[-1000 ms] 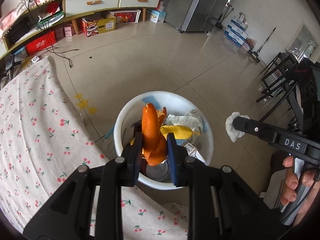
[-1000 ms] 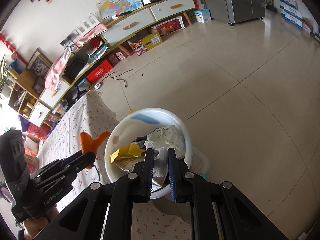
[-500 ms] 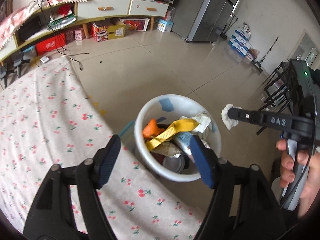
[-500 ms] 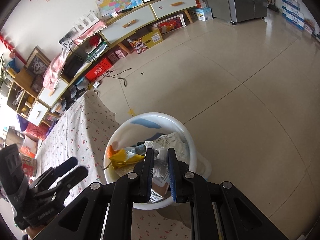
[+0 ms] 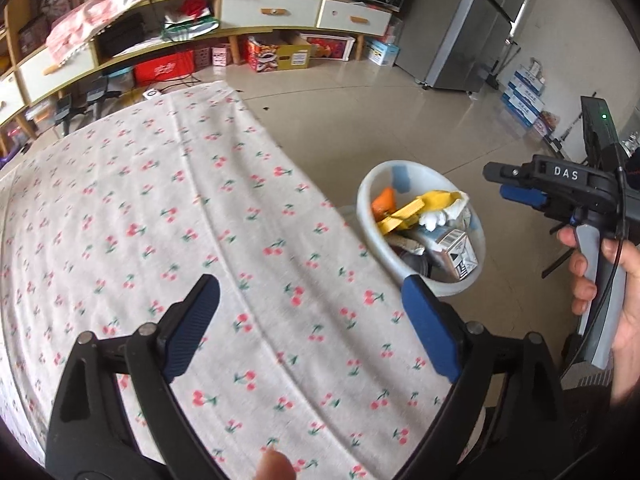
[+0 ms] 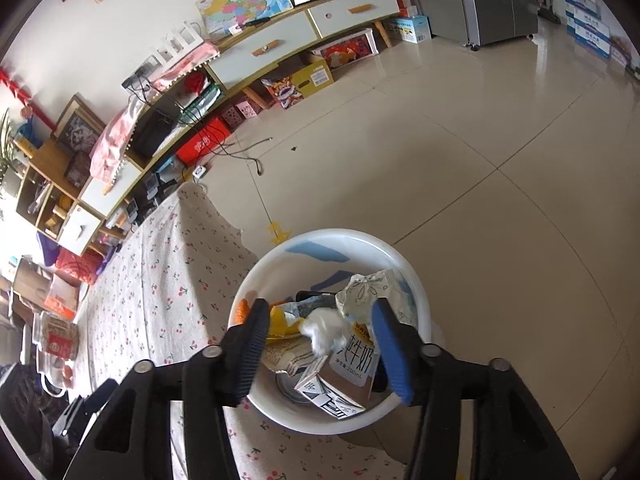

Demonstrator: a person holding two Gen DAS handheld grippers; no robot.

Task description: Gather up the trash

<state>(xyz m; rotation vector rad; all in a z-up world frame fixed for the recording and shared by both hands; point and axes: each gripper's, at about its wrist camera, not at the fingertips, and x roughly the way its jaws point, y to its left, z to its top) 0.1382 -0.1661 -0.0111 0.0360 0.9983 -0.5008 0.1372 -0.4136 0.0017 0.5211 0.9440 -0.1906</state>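
A white round bin (image 5: pixel 370 220) (image 6: pixel 420 300) stands beside the table edge, full of trash: orange peel (image 5: pixel 383 200), a yellow wrapper (image 5: pixel 424 205), a milk carton (image 6: pixel 352 368) and a white tissue wad (image 6: pixel 323 330). My left gripper (image 5: pixel 310 292) is open and empty over the cherry-print tablecloth (image 5: pixel 160 200), left of the bin. My right gripper (image 6: pixel 318 320) is open and empty directly above the bin; it also shows in the left wrist view (image 5: pixel 516 182).
A long low cabinet (image 6: pixel 280 48) with boxes underneath lines the far wall. A grey fridge (image 5: pixel 472 28) stands at the back right. Tiled floor (image 6: pixel 480 160) lies beyond the bin. Jars (image 6: pixel 56 340) sit at the table's far left.
My left gripper dropped the orange peel into the bin, opened wide and pulled back over the table. My right gripper opened and let the white tissue fall into the bin.
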